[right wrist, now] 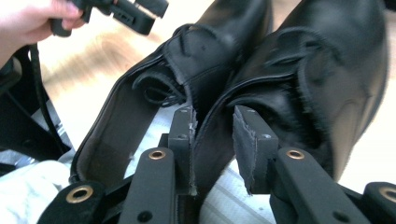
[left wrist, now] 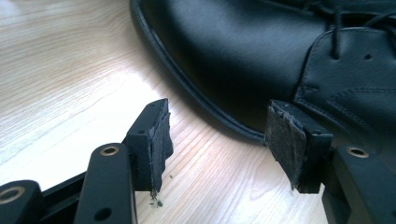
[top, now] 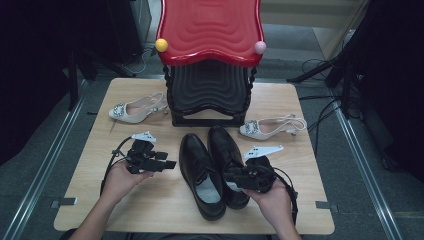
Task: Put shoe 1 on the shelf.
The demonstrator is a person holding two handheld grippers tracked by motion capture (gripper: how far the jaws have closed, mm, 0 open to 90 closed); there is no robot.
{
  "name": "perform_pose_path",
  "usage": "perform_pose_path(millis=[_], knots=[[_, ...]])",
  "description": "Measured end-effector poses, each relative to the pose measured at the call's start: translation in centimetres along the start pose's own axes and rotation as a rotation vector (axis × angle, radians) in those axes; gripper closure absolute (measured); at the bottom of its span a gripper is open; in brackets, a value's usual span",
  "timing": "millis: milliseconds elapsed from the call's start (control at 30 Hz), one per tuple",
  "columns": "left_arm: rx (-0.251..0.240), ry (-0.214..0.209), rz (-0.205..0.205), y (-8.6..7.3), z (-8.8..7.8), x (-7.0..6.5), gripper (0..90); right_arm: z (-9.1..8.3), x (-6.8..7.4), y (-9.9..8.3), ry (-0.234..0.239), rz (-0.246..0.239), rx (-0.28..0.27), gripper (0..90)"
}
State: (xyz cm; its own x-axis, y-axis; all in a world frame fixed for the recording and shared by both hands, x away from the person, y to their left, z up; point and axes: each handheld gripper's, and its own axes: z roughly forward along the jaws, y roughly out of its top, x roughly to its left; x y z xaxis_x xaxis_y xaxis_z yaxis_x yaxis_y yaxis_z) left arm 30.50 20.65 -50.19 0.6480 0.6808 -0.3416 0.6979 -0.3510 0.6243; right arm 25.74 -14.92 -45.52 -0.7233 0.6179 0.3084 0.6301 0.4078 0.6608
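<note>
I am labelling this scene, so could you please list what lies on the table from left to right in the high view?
White heeled shoe → left gripper → left black shoe → right black shoe → right gripper, at that shoe's heel end → second white heeled shoe.

We look along our left gripper [left wrist: 217, 140] toward a black leather shoe [left wrist: 243, 51] lying on the pale wooden table [left wrist: 60, 70]. Our two black jaws rise from the bottom edge and stand well apart, with nothing between their worn grey pads [left wrist: 280, 140] but bare wood grain. The jaw on the right sits just in front of the shoe's welted sole edge, where the sole curves down across the picture; we cannot tell whether it touches. The one on the left is over open table. The shoe's smooth toe takes up the top middle, and its laces and stitched eyelet panel show at the upper right.
</note>
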Motion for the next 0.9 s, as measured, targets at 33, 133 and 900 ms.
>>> perform_pose_path(millis=[33, 133, 900], knots=[[-0.003, 0.007, 0.007, 0.1, 0.0, 0.0, 41.0, 0.2, 0.1, 0.0, 0.0, 0.001, 0.007, 68.4], [-0.01, 0.0, 0.005, 0.3, -0.2, 0.1, 41.1, 0.5, 0.5, -0.1, 0.006, 0.001, 0.022, 67.3], [-0.014, 0.001, 0.03, 1.2, 0.1, 0.4, 41.7, 1.5, 0.7, 0.6, -0.05, 0.045, 0.128, 63.4]])
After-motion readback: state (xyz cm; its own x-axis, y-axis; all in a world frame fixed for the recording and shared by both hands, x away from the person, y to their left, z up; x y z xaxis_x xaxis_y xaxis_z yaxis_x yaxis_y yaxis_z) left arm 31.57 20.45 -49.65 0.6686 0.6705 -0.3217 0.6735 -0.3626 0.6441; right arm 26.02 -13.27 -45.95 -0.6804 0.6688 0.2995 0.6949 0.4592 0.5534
